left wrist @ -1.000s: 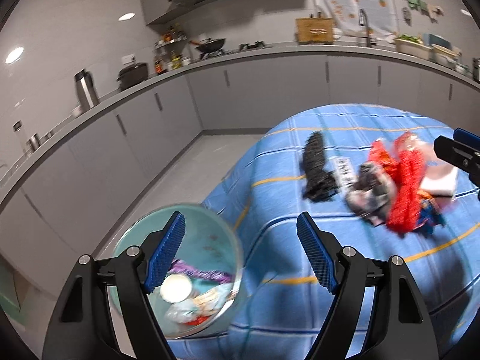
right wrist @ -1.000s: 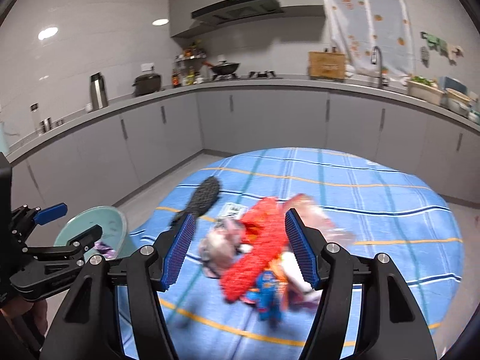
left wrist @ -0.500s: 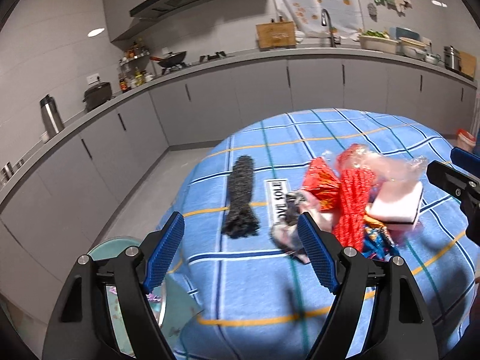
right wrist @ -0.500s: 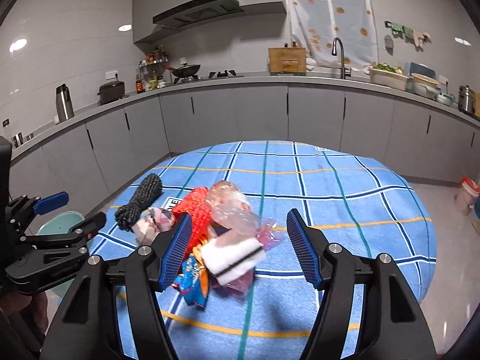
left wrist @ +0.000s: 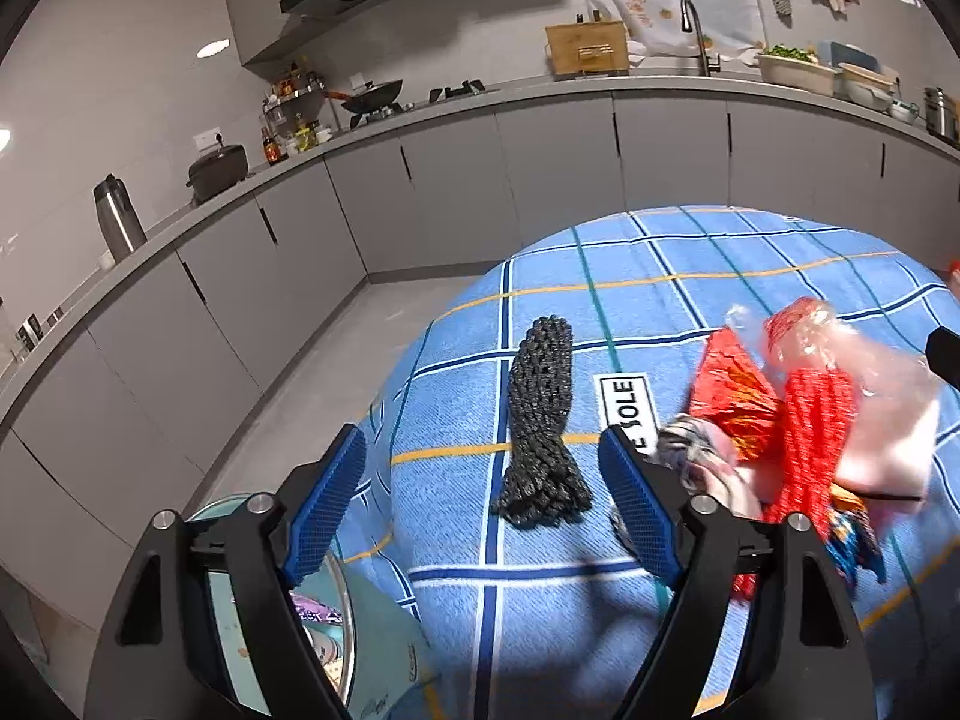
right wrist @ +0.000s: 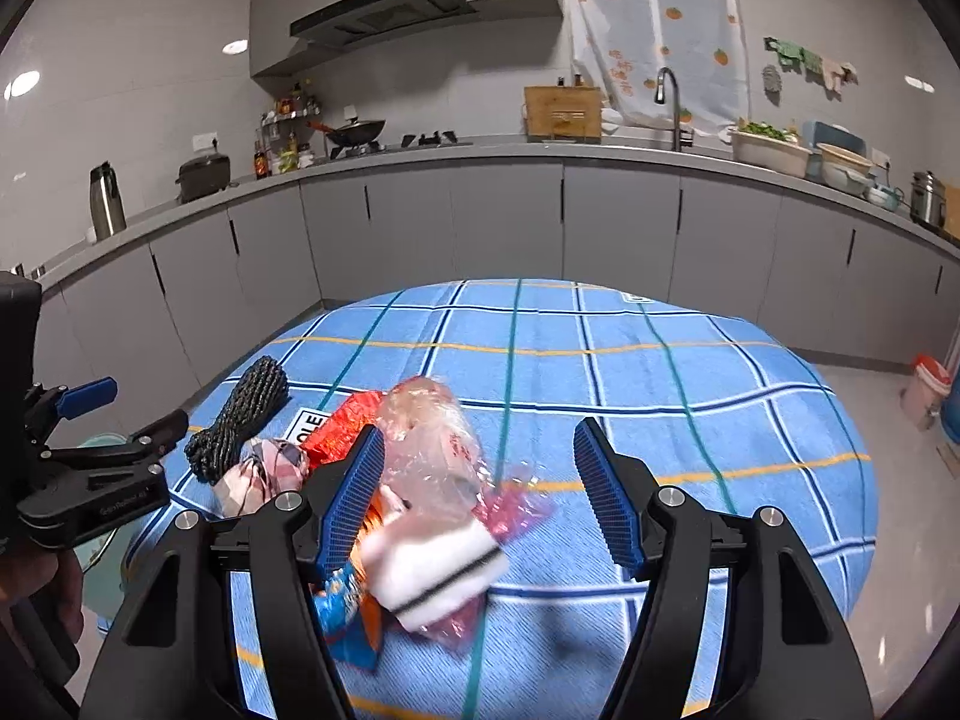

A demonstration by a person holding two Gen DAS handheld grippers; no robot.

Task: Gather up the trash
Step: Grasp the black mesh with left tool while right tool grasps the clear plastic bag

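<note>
Black mesh bundle [left wrist: 543, 420] lies lengthwise between the spread, empty left tool [left wrist: 480, 510]; right tool [right wrist: 480, 492] spread over wrappers [right wrist: 432, 468].

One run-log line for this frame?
left gripper: open, over black mesh | right gripper: open, over plastic bag | bin: table edge

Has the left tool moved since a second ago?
Yes. The left tool swung from over the bin to above the black mesh bundle.
</note>
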